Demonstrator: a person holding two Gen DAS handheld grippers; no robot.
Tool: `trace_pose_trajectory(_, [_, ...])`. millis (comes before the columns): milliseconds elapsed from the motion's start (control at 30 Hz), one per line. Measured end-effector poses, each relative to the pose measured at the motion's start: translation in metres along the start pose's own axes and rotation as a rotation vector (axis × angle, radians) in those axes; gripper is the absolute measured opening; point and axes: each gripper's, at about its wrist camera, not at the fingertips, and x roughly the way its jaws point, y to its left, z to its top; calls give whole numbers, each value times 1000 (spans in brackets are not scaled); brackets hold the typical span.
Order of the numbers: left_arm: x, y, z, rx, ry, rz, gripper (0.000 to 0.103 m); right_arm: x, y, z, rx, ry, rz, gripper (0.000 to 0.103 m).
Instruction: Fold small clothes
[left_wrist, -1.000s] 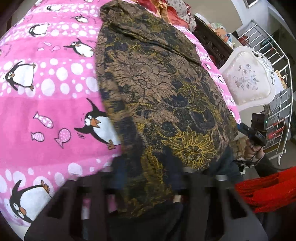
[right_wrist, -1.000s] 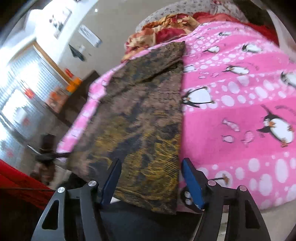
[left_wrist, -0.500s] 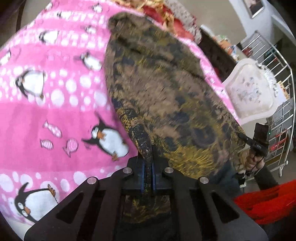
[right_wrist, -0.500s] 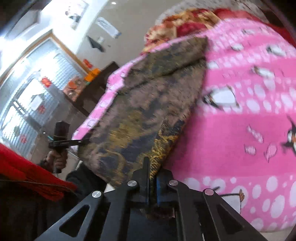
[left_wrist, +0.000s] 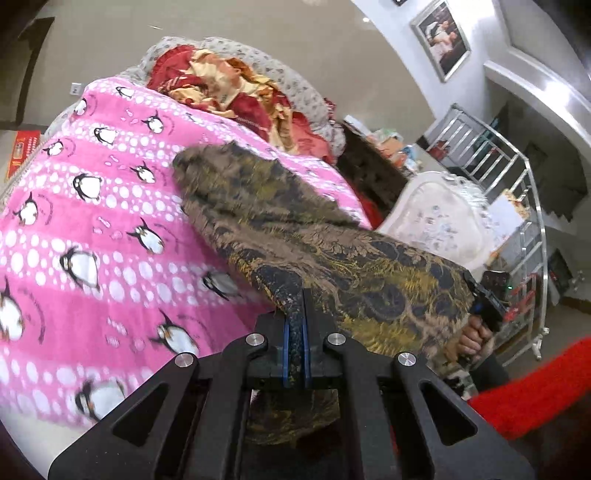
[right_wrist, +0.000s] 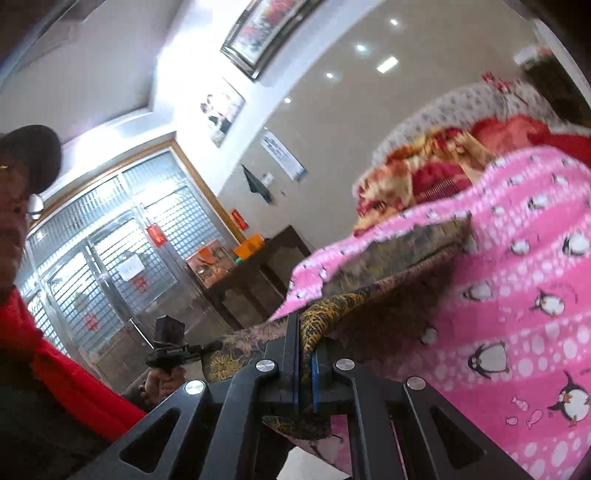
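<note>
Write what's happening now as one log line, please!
step: lifting near edge | left gripper: shut on brown floral cloth | right gripper: shut on cloth | far end on pink penguin blanket

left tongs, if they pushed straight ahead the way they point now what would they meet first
The left tongs are shut on the cloth, so its lifted fold comes first, then probably the pink blanket behind it; depth is unclear.

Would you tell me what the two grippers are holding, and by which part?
Both hold the brown floral garment by its near edge: left gripper and right gripper each pinch a corner.
</note>
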Motion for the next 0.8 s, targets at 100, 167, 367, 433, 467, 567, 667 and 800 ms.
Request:
trace_pose_trajectory(100, [-25,-10,-10,-38,-8,-90,3,-25,25,4,-25,-18,1,4])
trace_pose_trajectory(167, [-29,-14,-7,-42,-15,-87,3,-33,31,6,-28,-4,-19,4])
trace_pose_trajectory(367, [37,10,45,-42,-27,65,4,12,-34,21,66,18,-148,4])
trace_pose_trajectory(433, [71,29,74,-72,-17,118,4,45,-74,31,140,38,-233,4])
trace_pose_trajectory(467, [88,39,89,-82,-14,117,3,66,-96,38,165,41,-279,4])
trace_pose_trajectory(567, [140,70,131,-60,9,155,4,116,-154,51,234,79,-381,4])
trace_pose_trajectory(667, [180,96,154,-69,34,210,4,157,-207,57,335,128,-475,4])
trace_pose_trajectory(800, [231,127,165,-103,140,284,5,192,-250,58,392,202,-612,4])
